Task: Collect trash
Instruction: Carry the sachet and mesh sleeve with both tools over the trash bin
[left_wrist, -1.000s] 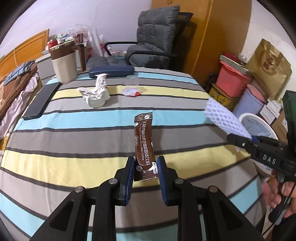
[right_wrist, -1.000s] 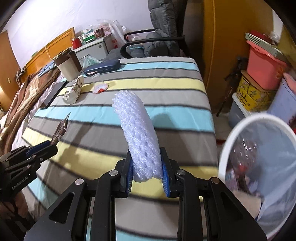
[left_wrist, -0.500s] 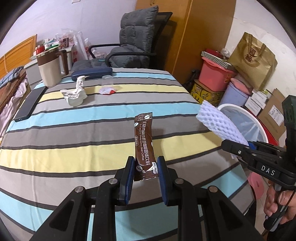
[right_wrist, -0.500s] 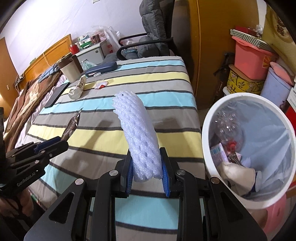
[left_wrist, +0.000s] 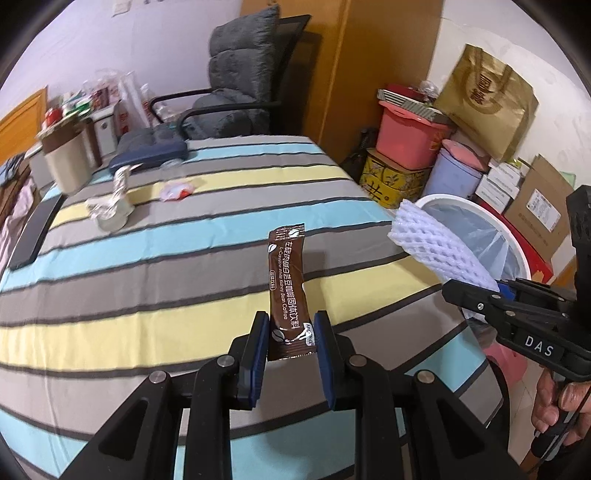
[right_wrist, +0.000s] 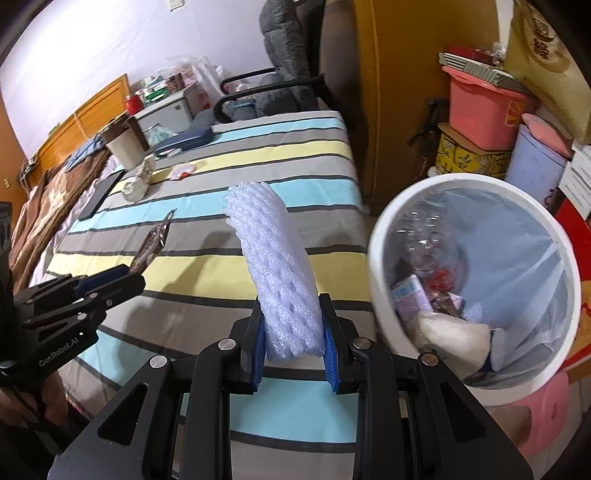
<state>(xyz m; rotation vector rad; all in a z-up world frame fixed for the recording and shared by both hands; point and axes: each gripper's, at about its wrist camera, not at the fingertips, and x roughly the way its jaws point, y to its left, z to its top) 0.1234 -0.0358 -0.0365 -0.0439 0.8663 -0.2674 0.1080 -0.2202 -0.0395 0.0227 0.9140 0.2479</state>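
Note:
My left gripper (left_wrist: 290, 334) is shut on a brown coffee sachet (left_wrist: 287, 280), which stands upright above the striped tablecloth (left_wrist: 184, 266). My right gripper (right_wrist: 294, 325) is shut on a white foam fruit net (right_wrist: 275, 273) that sticks up from the pads. The foam net (left_wrist: 436, 249) and right gripper (left_wrist: 495, 290) also show at the right of the left wrist view, near the white trash bin (left_wrist: 517, 243). That bin (right_wrist: 380, 295), lined with a bag and holding trash, stands just right of the net. A crumpled cup (left_wrist: 109, 210) and a small red-white wrapper (left_wrist: 177, 190) lie far back on the table.
A beige pitcher (left_wrist: 64, 162), a dark blue case (left_wrist: 149, 157) and a black phone (left_wrist: 35, 234) sit at the table's far left. A grey chair (left_wrist: 229, 99) stands behind. Pink and purple bins (left_wrist: 412, 142), boxes and a gold bag (left_wrist: 487, 99) crowd the right wall.
Both grippers have swung right toward the bin with their loads still held. The bin now fills more of the right wrist view and appears in the left one.

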